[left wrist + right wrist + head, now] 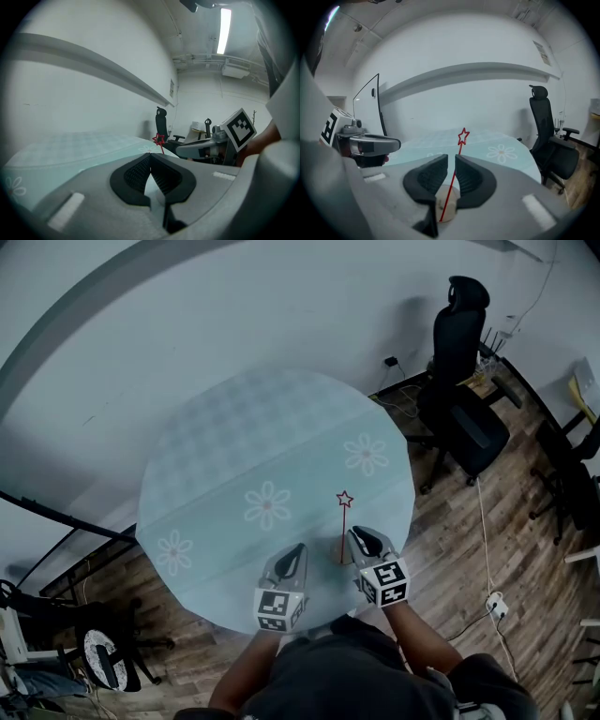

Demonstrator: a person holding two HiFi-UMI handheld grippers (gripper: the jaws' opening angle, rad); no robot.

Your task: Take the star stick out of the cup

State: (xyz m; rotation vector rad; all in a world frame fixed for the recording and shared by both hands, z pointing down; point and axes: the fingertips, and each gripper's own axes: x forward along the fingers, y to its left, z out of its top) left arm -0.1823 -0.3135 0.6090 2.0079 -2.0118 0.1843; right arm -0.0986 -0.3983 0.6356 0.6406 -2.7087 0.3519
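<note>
L. gripper point(294, 553) hangs over the table point(216, 446) near its edge, jaws pressed together, nothing betw. them. Star stick point(343, 526) stands upright in the cup point(451, 206) (close to me), shaft in the slim gap betw. the r. gripper point(362, 536)'s barely parted jaws.

Your left gripper point(299, 548) and right gripper point(358, 532) were matt grey plastic with ribbed black pads point(430, 176); the pale teal flowered tablecloth point(234, 437) looked smooth, the brown plank floor point(441, 559) wooden.
</note>
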